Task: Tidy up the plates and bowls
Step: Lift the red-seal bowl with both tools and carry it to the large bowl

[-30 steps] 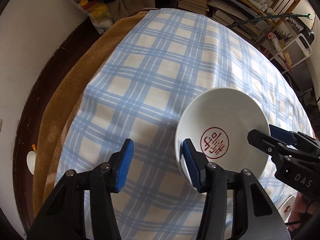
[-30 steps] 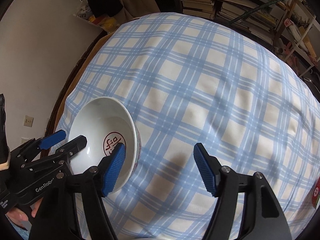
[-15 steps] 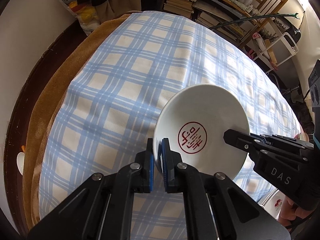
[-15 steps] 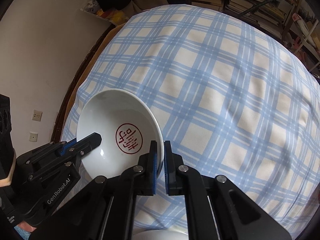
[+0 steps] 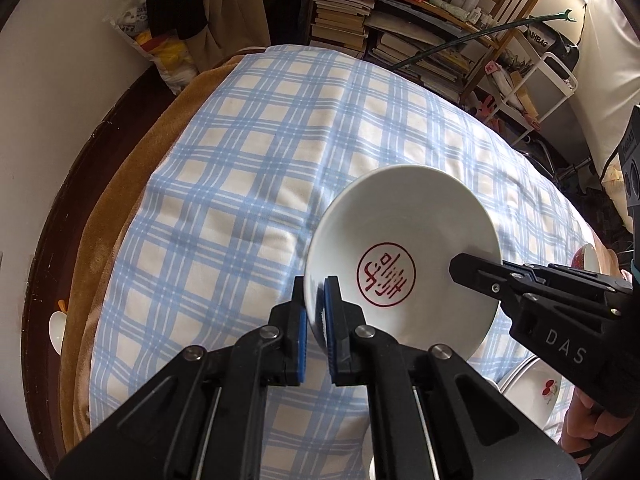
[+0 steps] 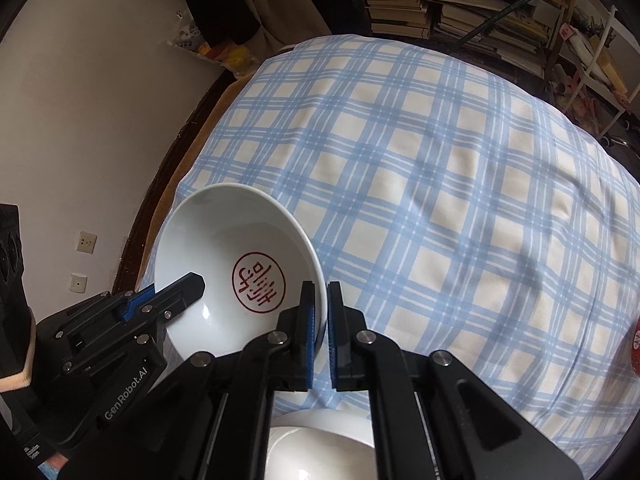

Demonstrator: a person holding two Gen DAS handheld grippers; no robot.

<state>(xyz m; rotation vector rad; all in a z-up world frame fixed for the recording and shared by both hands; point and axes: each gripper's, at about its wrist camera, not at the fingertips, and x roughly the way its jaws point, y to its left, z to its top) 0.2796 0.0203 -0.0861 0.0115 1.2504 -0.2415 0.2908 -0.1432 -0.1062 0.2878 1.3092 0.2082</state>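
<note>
The bowl looked like glossy glazed ceramic, white with a red stamp. The tablecloth was soft matt woven cloth in blue check, over a fuzzy tan blanket at nine o'clock. Both grippers looked like matt black plastic with ribbed blue pads.

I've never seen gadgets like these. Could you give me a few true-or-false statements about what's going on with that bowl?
1. Both grippers pinch the same bowl by its rim. True.
2. The bowl has a red round mark inside. True.
3. The tablecloth is plain green. False: it is blue and white check.
4. The left gripper is wide open. False: its fingers are shut on the rim.
5. The right gripper holds a spoon. False: it holds the bowl.
</note>
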